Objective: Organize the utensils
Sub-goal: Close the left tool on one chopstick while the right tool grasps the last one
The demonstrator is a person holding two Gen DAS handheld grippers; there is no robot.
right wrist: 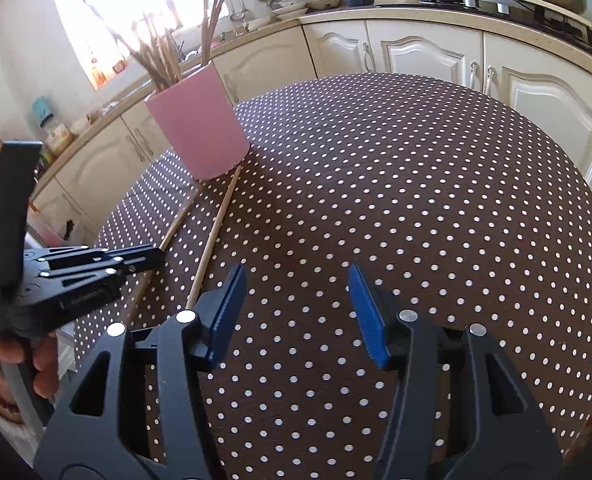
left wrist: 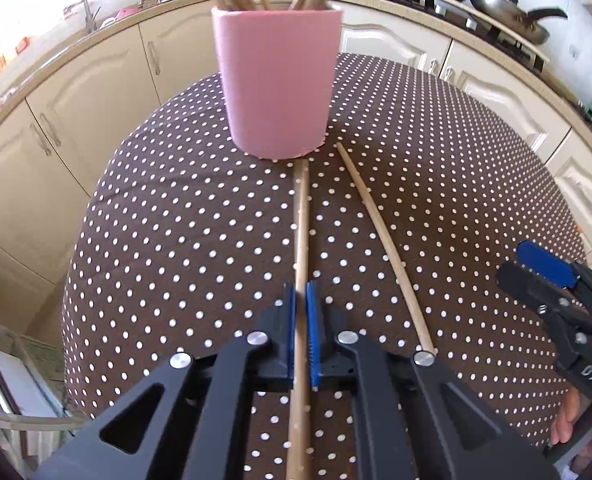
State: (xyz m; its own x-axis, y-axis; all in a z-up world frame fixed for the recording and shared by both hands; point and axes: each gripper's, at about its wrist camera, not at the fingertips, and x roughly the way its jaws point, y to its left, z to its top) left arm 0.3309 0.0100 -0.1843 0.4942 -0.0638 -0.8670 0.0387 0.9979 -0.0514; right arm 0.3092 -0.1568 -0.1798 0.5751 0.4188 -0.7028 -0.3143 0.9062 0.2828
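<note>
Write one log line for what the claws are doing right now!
left claw: shut on chopstick | right claw: open, empty | second chopstick: on table | pink cup: holds more chopsticks

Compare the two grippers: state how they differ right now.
The left gripper is closed on a chopstick lying on the table; the right gripper is wide open, holding nothing. The left points at the pink cup; the right faces bare tablecloth. Both have blue pads.
</note>
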